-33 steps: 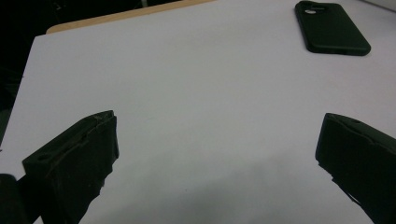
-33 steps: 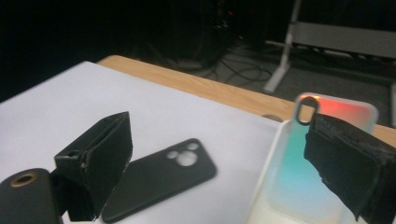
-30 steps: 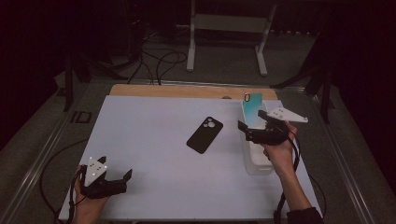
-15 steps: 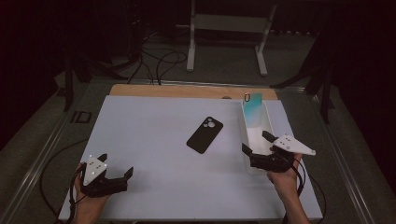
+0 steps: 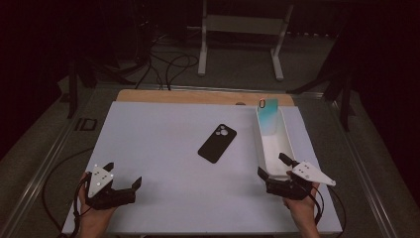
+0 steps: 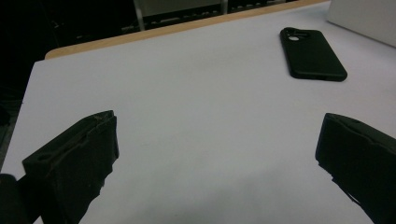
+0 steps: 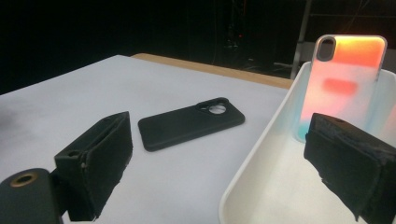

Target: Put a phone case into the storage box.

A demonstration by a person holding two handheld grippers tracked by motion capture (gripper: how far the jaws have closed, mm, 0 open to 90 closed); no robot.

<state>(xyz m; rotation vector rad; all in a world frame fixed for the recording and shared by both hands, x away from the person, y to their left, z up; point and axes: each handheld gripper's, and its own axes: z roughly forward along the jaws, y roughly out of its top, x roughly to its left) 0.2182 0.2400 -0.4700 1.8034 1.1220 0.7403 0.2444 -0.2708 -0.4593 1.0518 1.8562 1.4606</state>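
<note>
Wide bare white table (image 5: 163,148) around black phone case (image 5: 217,143); tray (image 5: 287,144) near right edge. Left gripper (image 5: 124,184) and right gripper (image 5: 271,165) low, released, empty.

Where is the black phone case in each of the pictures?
High view: the black phone case lies flat near the middle of the white table top, left of the white tray.
Left gripper view: upper right, beyond the open jaws.
Right gripper view: centre, just left of the tray.
Shared landmark: the white tray beside it.
</note>
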